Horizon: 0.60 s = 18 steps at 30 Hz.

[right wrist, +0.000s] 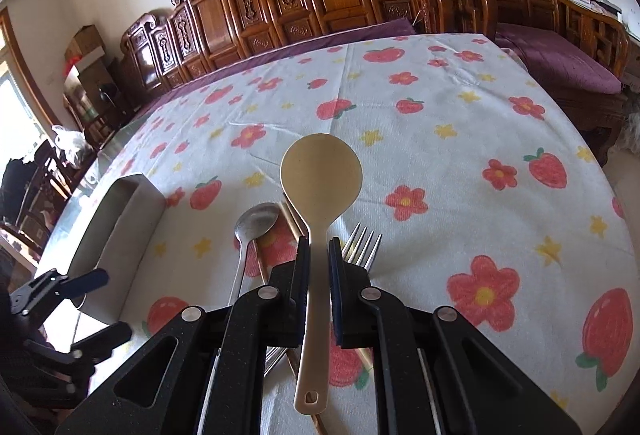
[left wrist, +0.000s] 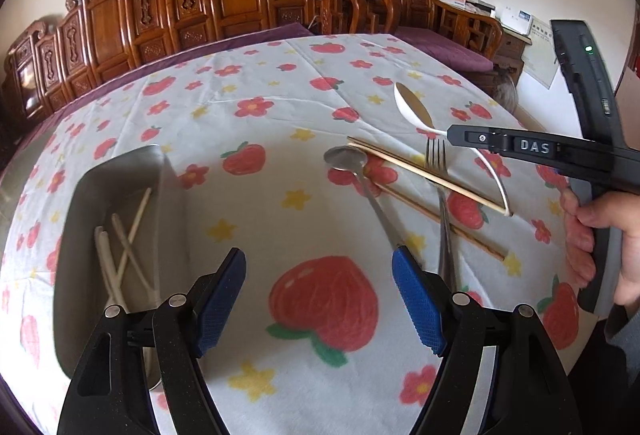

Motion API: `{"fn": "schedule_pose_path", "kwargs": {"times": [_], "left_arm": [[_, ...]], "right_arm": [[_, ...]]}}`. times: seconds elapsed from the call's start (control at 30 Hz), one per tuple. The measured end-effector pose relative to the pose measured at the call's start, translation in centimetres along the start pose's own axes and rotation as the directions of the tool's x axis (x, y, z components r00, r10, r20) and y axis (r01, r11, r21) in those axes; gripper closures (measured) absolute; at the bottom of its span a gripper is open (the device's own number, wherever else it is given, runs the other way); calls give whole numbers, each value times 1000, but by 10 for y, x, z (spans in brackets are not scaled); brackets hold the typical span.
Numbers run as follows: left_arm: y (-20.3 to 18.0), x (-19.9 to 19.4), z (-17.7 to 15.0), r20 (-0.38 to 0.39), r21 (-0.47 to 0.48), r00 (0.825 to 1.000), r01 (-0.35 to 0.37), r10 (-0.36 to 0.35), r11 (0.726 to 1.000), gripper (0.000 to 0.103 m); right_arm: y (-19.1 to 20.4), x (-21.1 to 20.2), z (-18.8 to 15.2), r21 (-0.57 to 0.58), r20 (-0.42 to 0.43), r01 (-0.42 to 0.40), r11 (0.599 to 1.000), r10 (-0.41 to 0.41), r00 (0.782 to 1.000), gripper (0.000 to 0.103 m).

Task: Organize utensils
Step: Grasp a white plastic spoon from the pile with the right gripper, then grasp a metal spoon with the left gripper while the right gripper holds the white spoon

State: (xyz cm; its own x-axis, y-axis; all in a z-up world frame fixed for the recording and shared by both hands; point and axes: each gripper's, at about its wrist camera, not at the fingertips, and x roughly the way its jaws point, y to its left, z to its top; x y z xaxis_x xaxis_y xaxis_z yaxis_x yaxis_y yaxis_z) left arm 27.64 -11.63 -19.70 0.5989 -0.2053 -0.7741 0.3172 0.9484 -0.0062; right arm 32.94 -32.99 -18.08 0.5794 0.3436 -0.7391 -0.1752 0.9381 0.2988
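The white rice paddle [right wrist: 320, 171] is pinched at its neck by the right tongs [right wrist: 319, 247], with the round flat head ahead of the pads and the handle with a hanging hole running back toward the camera; in the left wrist view it seems lifted clear of the desk [left wrist: 280, 107], although I cannot tell this surely. The step in hand, as I judge it, is to carry this paddle to the metal tray [left wrist: 116, 195] on the left side; the next move asks a sideways travel over the other utensils, then a lowering into the tray before the pads release.

The paddle looks like smooth matte plastic; below it lie a steel spoon [left wrist: 346, 159] with a shiny oval bowl, a steel fork [left wrist: 437, 159], and thin wooden chopsticks [left wrist: 424, 175] that cross one another. The tray is dull grey metal with rounded corners; it already keeps several pale thin sticks [left wrist: 124, 247].

The left tongs [left wrist: 320, 275] stand spread wide with nothing between their blue ribbed pads, above the cloth between tray and spoon; the cloth is soft, printed with strawberries and flowers.
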Motion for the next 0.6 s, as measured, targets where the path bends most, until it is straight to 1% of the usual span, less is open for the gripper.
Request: {"fn": "schedule_pose_path", "kwargs": {"times": [0.1, 0.17, 0.27, 0.33, 0.4, 0.47, 0.5, 0.57, 0.6], "left_arm": [[-9, 15, 7, -19, 8, 1000, -1, 1, 1000, 32], [-12, 26, 11, -33, 6, 999, 1, -1, 1000, 37], [-15, 44, 20, -58, -7, 998, 10, -10, 1000, 41], [-18, 53, 26, -67, -10, 998, 9, -10, 1000, 45], [-20, 60, 31, -72, -13, 997, 12, -12, 1000, 47], [-23, 68, 37, -76, -16, 997, 17, -18, 1000, 54], [-25, 72, 39, -82, -15, 996, 17, -18, 1000, 55], [-30, 82, 43, -98, -12, 995, 9, -11, 1000, 63], [-31, 86, 44, -105, -11, 994, 5, -6, 1000, 65]], "right_arm": [[-9, -5, 1, 3, 10, 17, 1000, -18, 1000, 92], [-15, -7, 0, 12, 10, 30, 999, -30, 1000, 92], [-23, -6, -2, 20, 5, 43, 999, -43, 999, 92], [-27, -6, -2, 23, 2, 48, 999, -48, 999, 92], [-29, -5, -3, 28, -1, 50, 998, -50, 999, 92], [-30, -4, -4, 31, -5, 53, 998, -53, 999, 92], [-30, -4, -4, 32, -6, 53, 998, -53, 999, 92], [-29, -4, -4, 33, -5, 51, 998, -50, 999, 92], [-29, -4, -4, 32, -2, 48, 998, -48, 999, 92]]}}
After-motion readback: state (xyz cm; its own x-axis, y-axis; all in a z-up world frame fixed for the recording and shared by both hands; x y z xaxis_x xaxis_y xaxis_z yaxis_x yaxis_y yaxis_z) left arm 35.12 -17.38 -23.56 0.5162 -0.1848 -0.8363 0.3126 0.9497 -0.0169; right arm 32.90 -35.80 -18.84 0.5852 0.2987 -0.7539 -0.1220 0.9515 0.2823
